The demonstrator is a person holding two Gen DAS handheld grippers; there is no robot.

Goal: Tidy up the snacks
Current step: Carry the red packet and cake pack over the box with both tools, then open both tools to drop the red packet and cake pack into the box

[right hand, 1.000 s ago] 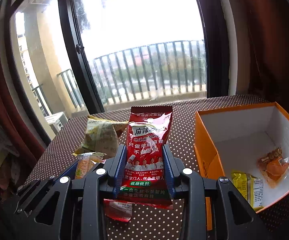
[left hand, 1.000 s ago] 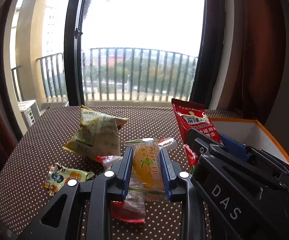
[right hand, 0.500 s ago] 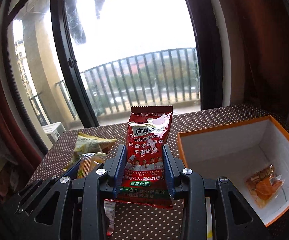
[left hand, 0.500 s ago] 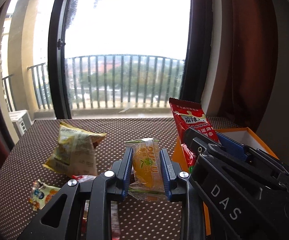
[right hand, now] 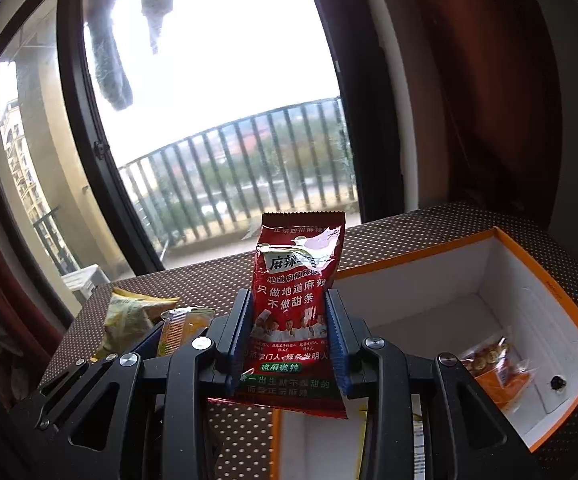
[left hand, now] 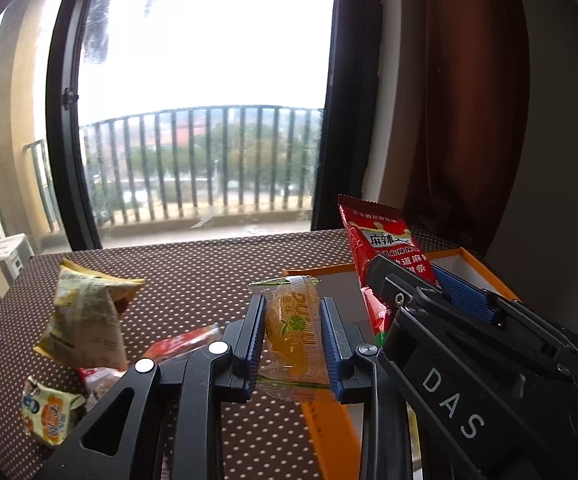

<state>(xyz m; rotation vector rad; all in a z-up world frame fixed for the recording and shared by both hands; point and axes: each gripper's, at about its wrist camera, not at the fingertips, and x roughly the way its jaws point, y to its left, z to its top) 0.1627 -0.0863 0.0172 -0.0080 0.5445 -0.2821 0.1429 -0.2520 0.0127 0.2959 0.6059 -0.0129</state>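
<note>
My left gripper [left hand: 293,326] is shut on a clear orange jelly packet [left hand: 295,330], held upright above the table near the left rim of the orange box [left hand: 325,428]. My right gripper [right hand: 291,328] is shut on a red spicy snack bag [right hand: 295,300], upright over the near left corner of the orange box [right hand: 549,292]. That red bag [left hand: 385,248] and the right gripper's black body show at the right of the left wrist view. The jelly packet [right hand: 181,328] appears left of the right gripper.
On the brown dotted tablecloth [left hand: 193,276] lie a yellow-green bag [left hand: 87,320], a red packet [left hand: 185,342] and a small cartoon packet [left hand: 49,416]. The white-lined box holds an orange snack packet [right hand: 497,372]. A window and dark curtain stand behind.
Both grippers have carried their packets to the right, so the loose snacks slid left in view and the orange box now lies under the right gripper and beside the left one.
</note>
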